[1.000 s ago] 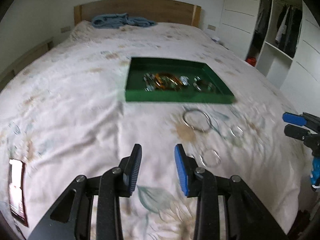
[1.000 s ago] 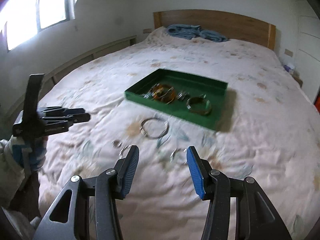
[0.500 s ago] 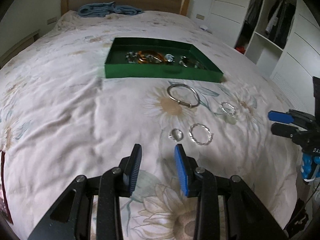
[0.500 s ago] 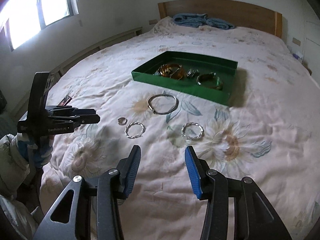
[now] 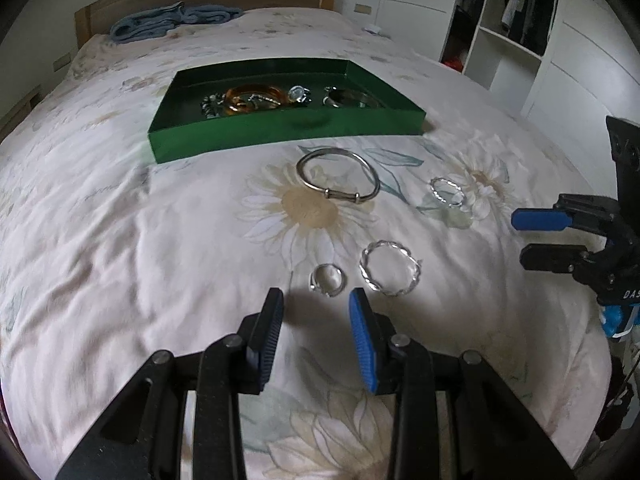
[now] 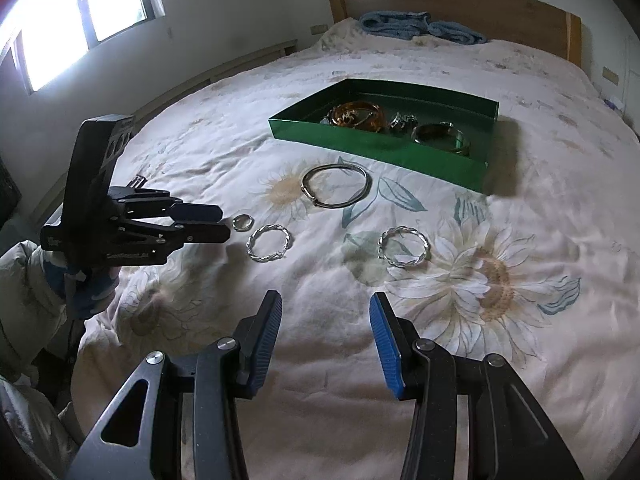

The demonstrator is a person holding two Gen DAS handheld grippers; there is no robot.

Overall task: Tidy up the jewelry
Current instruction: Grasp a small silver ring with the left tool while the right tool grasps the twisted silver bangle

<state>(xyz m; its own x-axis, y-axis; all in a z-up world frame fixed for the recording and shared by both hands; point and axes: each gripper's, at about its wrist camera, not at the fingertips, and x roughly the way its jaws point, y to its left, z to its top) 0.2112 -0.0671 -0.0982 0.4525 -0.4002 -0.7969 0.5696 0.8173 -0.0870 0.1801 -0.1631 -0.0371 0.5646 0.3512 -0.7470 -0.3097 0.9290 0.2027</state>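
Left gripper [image 5: 316, 320] hovers empty, fingers apart — small ring [image 5: 327, 279] just ahead; right gripper [image 6: 326, 324] wide, bracelet [image 6: 403, 246] beyond.

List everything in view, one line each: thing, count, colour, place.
green tray: 1, green, mid-bed, holding jewelry
amber bangle: 1, orange-brown, inside tray
plain bangle: 1, silver, on bedspread just in front of tray
twisted bracelets: 2, silver, on bedspread nearer the grippers
small ring: 1, silver, just ahead of the left gripper
blue cloth: 1, blue, by headboard
headboard: 1, wooden, far end of bed
wardrobe: 1, white, open shelves beside bed
left hand-held gripper: 1, black with blue pads, open
right hand-held gripper: 1, black with blue pads, open
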